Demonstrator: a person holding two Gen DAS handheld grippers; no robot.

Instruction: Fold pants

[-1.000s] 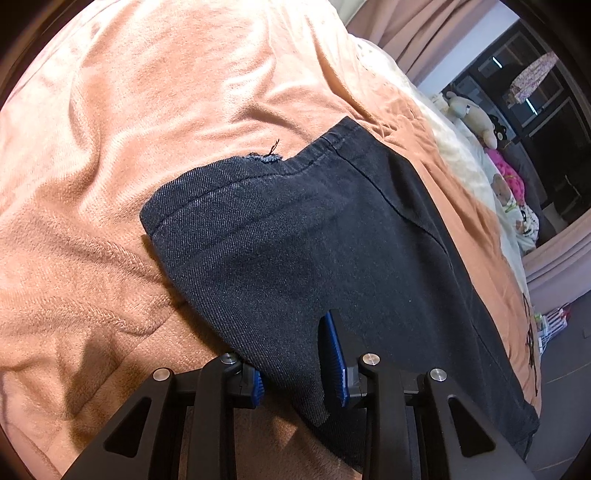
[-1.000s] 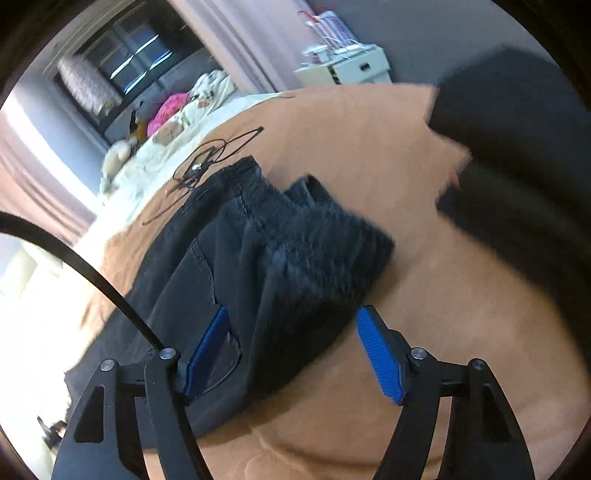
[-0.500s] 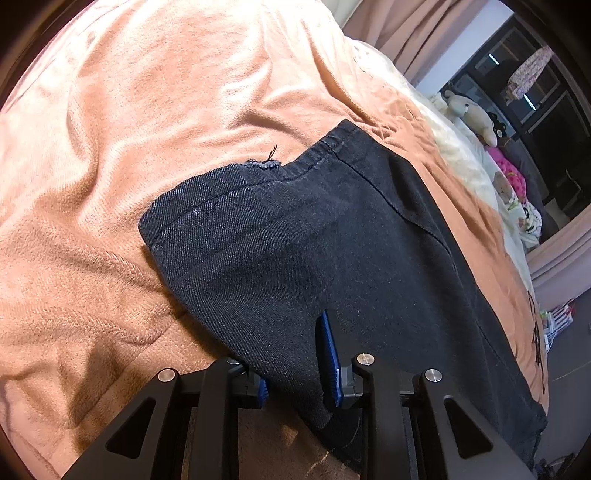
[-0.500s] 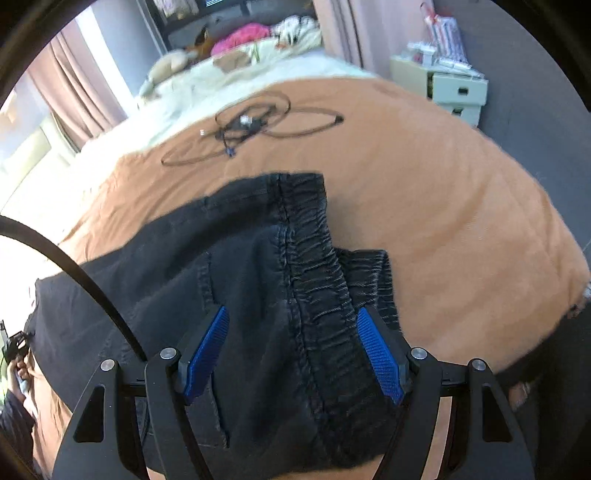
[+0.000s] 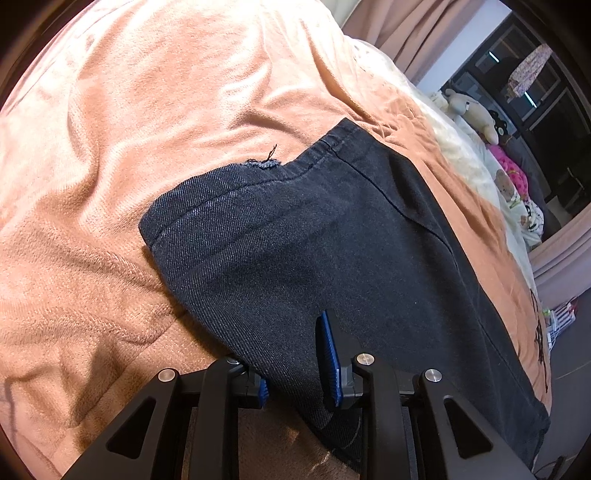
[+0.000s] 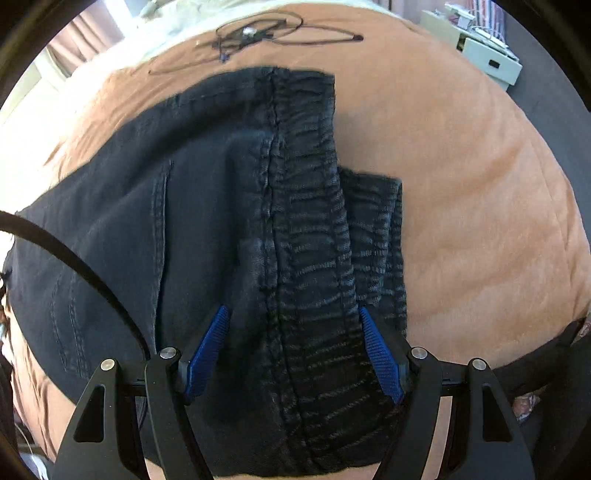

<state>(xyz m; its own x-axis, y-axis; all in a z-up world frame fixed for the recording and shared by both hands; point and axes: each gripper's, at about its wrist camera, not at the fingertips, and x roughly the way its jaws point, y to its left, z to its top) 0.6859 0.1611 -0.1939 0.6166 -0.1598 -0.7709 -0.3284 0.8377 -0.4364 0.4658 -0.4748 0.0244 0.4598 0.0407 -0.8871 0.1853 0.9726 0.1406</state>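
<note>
Dark denim pants (image 5: 332, 243) lie on an orange blanket (image 5: 122, 122). In the left wrist view the leg hems point away, with a frayed spot on the far hem (image 5: 264, 164). My left gripper (image 5: 295, 354) is shut on the near edge of the pant leg, cloth pinched between its blue pads. In the right wrist view the gathered elastic waistband (image 6: 314, 236) runs between the fingers of my right gripper (image 6: 295, 343), which is open and straddles it low over the cloth.
A tangle of thin dark cable (image 6: 255, 33) lies on the blanket beyond the waistband. A white drawer unit (image 6: 487, 59) stands off the bed at right. Stuffed toys (image 5: 476, 114) and pale bedding sit at the far end. Curtains hang behind.
My right gripper swung over the bed and came down over the waistband, which now fills its open jaws. My left gripper has stayed shut on the pant leg, barely moving.
</note>
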